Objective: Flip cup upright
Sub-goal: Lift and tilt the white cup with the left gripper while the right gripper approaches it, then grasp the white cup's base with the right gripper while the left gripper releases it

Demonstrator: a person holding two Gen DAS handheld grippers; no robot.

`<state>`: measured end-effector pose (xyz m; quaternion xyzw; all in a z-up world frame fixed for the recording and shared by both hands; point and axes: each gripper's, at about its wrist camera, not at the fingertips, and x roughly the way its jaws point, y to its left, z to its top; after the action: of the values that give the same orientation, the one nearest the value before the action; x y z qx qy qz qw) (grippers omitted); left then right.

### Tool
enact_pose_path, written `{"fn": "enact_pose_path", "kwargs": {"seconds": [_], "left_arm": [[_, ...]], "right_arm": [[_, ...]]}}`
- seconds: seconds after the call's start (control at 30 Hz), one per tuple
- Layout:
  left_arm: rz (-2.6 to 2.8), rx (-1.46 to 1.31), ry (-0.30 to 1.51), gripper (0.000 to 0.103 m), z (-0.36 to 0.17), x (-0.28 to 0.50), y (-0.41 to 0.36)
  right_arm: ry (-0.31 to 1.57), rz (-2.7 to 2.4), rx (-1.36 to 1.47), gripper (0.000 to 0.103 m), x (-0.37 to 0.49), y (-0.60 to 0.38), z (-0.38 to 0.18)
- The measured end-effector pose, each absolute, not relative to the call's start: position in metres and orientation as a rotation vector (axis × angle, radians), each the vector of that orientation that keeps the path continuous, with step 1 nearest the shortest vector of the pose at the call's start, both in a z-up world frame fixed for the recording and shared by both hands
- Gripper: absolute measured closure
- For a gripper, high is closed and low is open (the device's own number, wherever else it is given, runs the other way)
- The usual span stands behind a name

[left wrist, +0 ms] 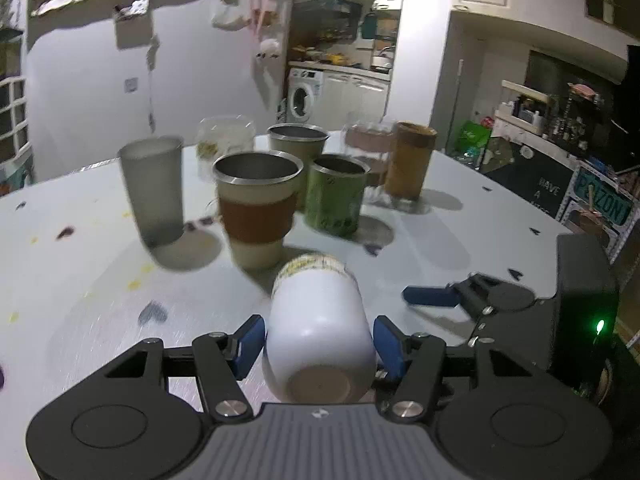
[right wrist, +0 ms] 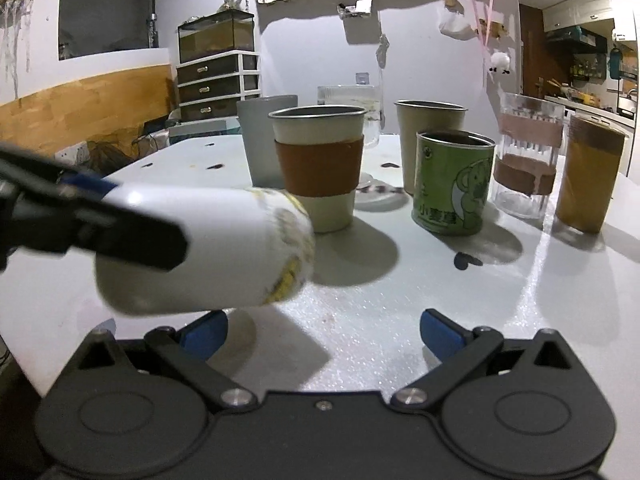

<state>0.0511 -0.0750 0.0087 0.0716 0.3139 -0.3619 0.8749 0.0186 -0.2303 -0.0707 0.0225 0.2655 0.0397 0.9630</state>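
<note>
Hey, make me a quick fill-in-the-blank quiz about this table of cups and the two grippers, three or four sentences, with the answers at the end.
1. The white cup is clamped by the ____ gripper.
2. The white cup is lying on its ____ rather than upright.
3. The right gripper is open and holds ____.
4. The steel-rimmed cup wears a sleeve coloured ____.

Answers: left; side; nothing; brown
</note>
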Motion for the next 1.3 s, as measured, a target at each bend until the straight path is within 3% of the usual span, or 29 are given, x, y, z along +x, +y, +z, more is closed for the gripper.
{"fn": "enact_pose_path", "kwargs": {"seconds": [0.17,0.37,0.9,1.2,1.3], "left_arm": [[-0.700,0.101,0.723,0.043,-0.014,0.058,-0.056],[-0.666,0.066,0.681,0.043,-0.017,0.052,-0.044],[-0.626,0.061,0.639,0.043,-0.022,0.035,-0.027],[-0.605,0.085,0.611,0.043,-0.023,0.028,-0.016],[-0.592,0.092,0.600,0.043,-0.024,0.028,-0.012]], "right_arm": [[0.548,0.067,0.047,0.000,0.018,-0.232,-0.070],[0.587,0.117,0.099,0.000,0.022,-0.231,-0.063],[0.941,0.407,0.780,0.001,0.088,-0.234,-0.057],[1.076,0.440,0.905,0.015,0.121,-0.206,-0.061],[1.084,0.421,0.841,0.031,0.127,-0.199,-0.055]]}}
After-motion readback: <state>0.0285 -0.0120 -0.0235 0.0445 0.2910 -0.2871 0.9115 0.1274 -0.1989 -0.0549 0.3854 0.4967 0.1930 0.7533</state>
